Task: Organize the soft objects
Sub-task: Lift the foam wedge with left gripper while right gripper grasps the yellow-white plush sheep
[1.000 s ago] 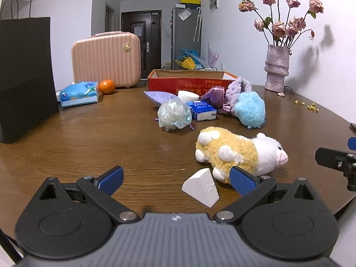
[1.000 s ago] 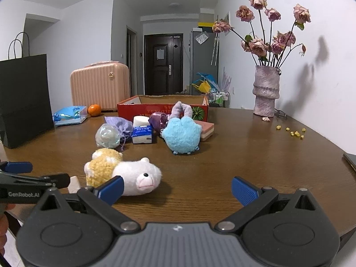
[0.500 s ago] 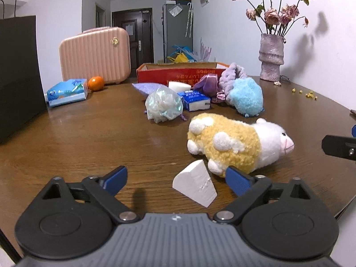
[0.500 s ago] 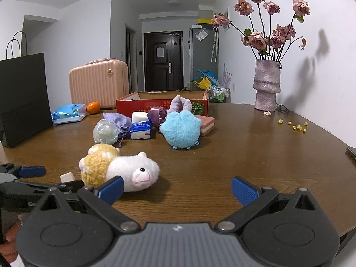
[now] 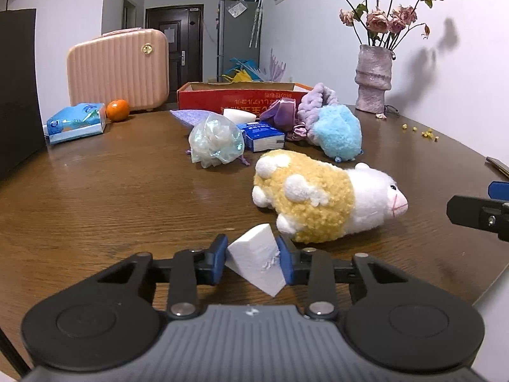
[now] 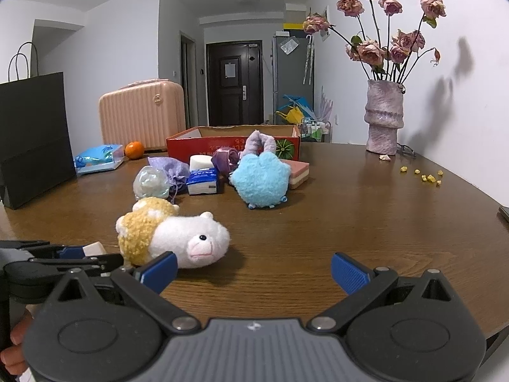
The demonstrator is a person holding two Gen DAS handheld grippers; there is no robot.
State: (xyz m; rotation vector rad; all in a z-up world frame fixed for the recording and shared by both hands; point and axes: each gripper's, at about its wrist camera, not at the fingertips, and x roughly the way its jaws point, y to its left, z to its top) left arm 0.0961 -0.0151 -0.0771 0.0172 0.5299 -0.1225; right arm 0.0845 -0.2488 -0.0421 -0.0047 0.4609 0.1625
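My left gripper (image 5: 253,262) is shut on a white wedge-shaped sponge (image 5: 254,262) near the table's front edge; it shows at the left in the right wrist view (image 6: 92,250). A yellow and white plush sheep (image 5: 321,200) lies just beyond it, also seen from the right (image 6: 171,232). My right gripper (image 6: 253,270) is open and empty, right of the sheep. Farther back lie a blue plush (image 5: 338,133), a purple scrunchie (image 5: 280,114), a mesh pouch (image 5: 216,141), a tissue pack (image 5: 264,135) and a red cardboard box (image 5: 238,98).
A black paper bag (image 6: 31,137) stands at the left. A pink suitcase (image 5: 117,67), an orange (image 5: 117,109) and a blue wipes pack (image 5: 76,122) sit at the back left. A vase of dried roses (image 5: 373,78) stands back right. A pink sponge (image 6: 299,172) lies by the box.
My left gripper has moved forward around the white sponge and closed on it. The right gripper has stayed open and hardly moved.
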